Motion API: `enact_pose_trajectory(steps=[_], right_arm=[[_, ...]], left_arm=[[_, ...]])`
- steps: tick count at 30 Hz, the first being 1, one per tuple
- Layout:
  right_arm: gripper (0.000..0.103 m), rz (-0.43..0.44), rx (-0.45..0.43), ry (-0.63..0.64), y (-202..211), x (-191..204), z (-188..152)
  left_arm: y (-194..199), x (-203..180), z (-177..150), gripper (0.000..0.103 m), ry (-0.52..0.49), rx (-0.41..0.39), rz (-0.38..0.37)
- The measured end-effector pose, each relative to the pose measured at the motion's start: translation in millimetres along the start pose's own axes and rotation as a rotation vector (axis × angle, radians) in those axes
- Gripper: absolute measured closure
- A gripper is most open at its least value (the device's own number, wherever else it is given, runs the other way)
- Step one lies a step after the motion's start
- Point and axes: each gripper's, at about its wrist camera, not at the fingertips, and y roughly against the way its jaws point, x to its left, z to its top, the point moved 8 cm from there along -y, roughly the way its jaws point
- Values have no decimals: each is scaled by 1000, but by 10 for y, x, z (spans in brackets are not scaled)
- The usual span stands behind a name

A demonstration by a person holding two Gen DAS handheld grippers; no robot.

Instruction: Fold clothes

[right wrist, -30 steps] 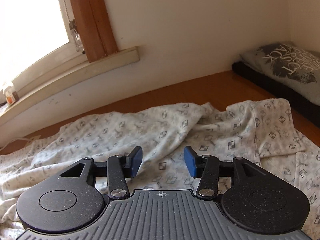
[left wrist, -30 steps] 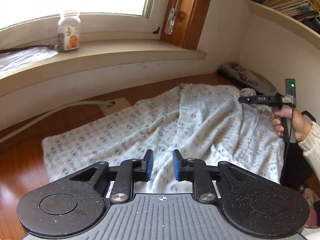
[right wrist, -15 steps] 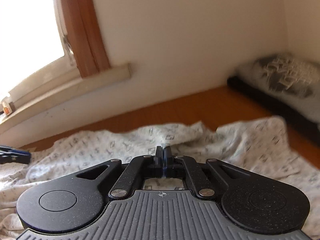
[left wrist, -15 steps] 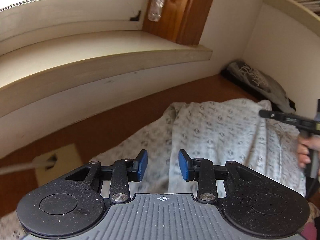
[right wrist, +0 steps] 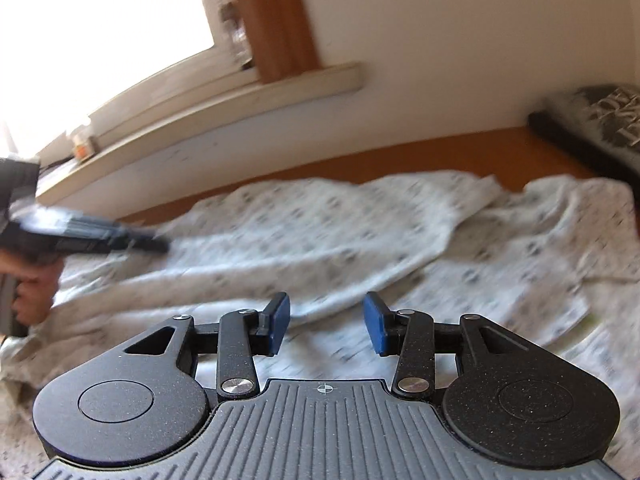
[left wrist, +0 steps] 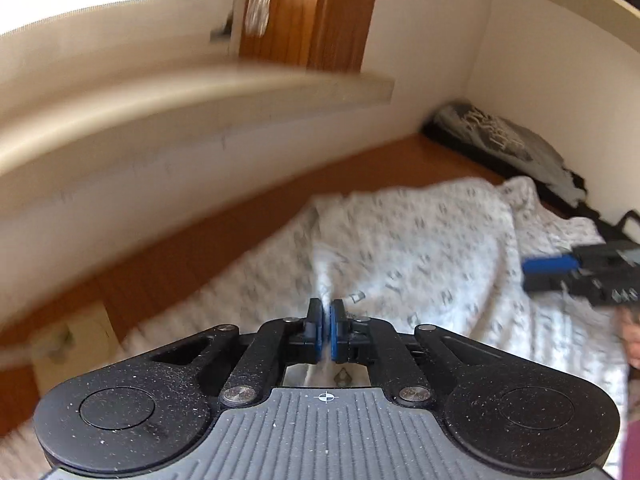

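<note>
Where the left wrist view is filled by the left gripper, its jaws just closed on a pinched ridge of patterned white garment, the right wrist view shows the right gripper, jaws just parted, nothing between, garment spread on the wooden floor, windowsill behind, dark folded shirt by the wall.

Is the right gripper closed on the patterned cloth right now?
No, the right gripper has its blue pads apart, with the patterned cloth lying beneath them ungripped.
</note>
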Motion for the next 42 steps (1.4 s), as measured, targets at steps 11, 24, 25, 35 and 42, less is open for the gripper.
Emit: enact_pose_trajectory(steps=[11, 24, 25, 35, 42], right_arm=[[67, 17, -53, 137, 84, 370, -60], [43, 51, -87, 439, -83, 1084, -69], [43, 52, -64, 440, -121, 1059, -100], [41, 36, -4, 412, -232, 993, -209], [40, 40, -4, 396, -228, 953, -176]], left_arm=[[522, 131, -117, 51, -14, 4, 81], [1851, 540, -1367, 49, 136, 66, 88], [1888, 535, -1437, 59, 156, 68, 78], [1982, 389, -1626, 98, 147, 4, 70], [2354, 678, -1347, 93, 173, -29, 150]])
